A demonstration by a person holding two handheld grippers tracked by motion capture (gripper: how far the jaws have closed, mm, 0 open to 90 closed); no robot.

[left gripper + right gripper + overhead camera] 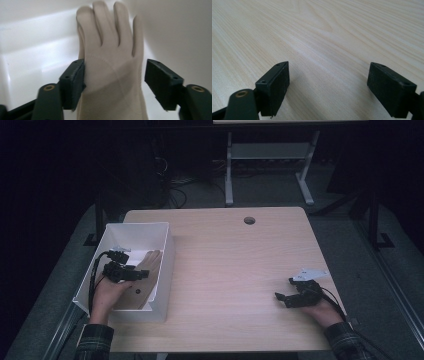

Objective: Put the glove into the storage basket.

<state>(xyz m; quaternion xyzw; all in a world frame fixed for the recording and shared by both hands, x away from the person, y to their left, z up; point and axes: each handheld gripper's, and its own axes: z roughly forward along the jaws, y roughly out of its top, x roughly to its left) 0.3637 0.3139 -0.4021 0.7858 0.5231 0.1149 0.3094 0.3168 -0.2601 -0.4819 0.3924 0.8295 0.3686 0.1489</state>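
Beige glove (143, 279): lies inside the white box, along its right wall, fingers pointing toward the far end; in the left gripper view (111, 62) it rests flat on the box floor with its fingertips near the far wall.
White box (165, 270): open-topped plastic bin standing at the left edge of the table; it holds the glove and the front of the left gripper.
Left gripper (140, 274): reaches into the box from the near side, over the cuff half of the glove; a black cable loops from its back over the box's left wall.
Left gripper, jaws: spread wide. The glove's palm lies between them; one pad sits against the glove's edge, the other stands clear of it with a gap of white floor showing. Nothing is clamped.
Left hand (107, 295): grips the tool's body at the near end of the box; a plaid sleeve enters from the bottom edge.
Right gripper (283, 297): rests low over the right part of the table, well apart from the box, pointing left.
Right gripper, jaws: wide apart, with bare wood between them in the right gripper view (328, 85); nothing is held.
Table (235, 265): light wood-grain top with a round cable hole (249, 220) near its far edge.
Floor (270, 195): dark grey, with a pale metal frame standing beyond the table.
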